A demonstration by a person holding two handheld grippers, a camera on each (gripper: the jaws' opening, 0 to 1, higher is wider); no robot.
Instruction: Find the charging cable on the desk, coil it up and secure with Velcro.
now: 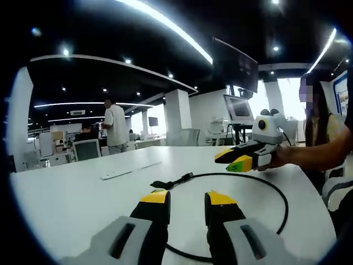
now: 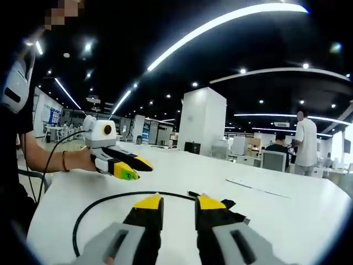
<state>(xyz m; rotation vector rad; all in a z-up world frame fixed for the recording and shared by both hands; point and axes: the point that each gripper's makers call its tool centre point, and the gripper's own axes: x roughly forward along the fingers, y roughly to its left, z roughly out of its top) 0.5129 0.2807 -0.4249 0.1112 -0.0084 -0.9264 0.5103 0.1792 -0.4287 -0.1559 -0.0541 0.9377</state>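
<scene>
The charging cable (image 1: 278,194) lies in a loop on the desk (image 1: 66,193), near its edge by the person; a flat strip (image 1: 129,170) lies further in.

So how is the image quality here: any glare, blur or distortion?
Left gripper view: fisheye bends the white desk edge and ceiling light strips; bright windows wash out the right; the black cable reads sharp. Right gripper view: same curvature, dark ceiling, evenly lit desk, cable clear, distant people soft.

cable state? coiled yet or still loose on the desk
Loose: the black cable lies in one open arc on the white desk, uncoiled, neither gripper touching it.
</scene>
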